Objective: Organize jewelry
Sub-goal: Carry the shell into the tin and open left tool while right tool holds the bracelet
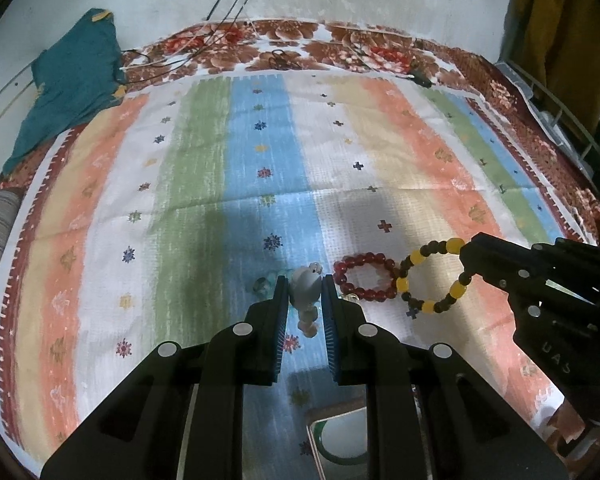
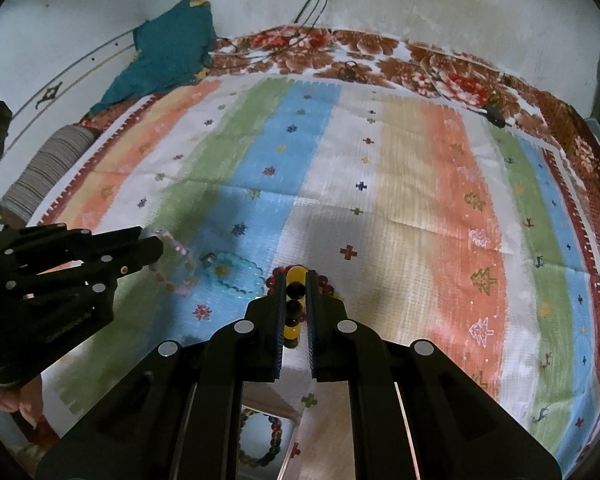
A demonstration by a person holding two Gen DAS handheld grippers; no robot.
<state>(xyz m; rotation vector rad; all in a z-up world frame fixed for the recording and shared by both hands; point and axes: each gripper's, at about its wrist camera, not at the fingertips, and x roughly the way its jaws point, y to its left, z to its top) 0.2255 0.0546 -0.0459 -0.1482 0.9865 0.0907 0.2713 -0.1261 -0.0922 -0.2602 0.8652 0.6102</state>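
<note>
The left tool (image 1: 305, 286) is gripping a pale bracelet (image 1: 306, 284); the right tool (image 2: 296, 290) is clamping a yellow-and-dark bracelet (image 1: 434, 276), both just above the bed's cloth (image 1: 260, 140). Lifting each slowly should be keeping the dangling loops clear of the red bracelet (image 1: 366, 276).

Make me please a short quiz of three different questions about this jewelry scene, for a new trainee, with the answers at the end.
1. True or false: the right tongs are shut on the yellow and dark bead bracelet.
2. Multiple choice: which item lies on the striped cloth, held by no tongs? A) the red bead bracelet B) a gold chain C) a wristwatch
3. Fill the gap: the left tongs grip a pale bracelet with a large ____ bead.

Key
1. True; its beads sit between the pads.
2. A
3. white
</note>
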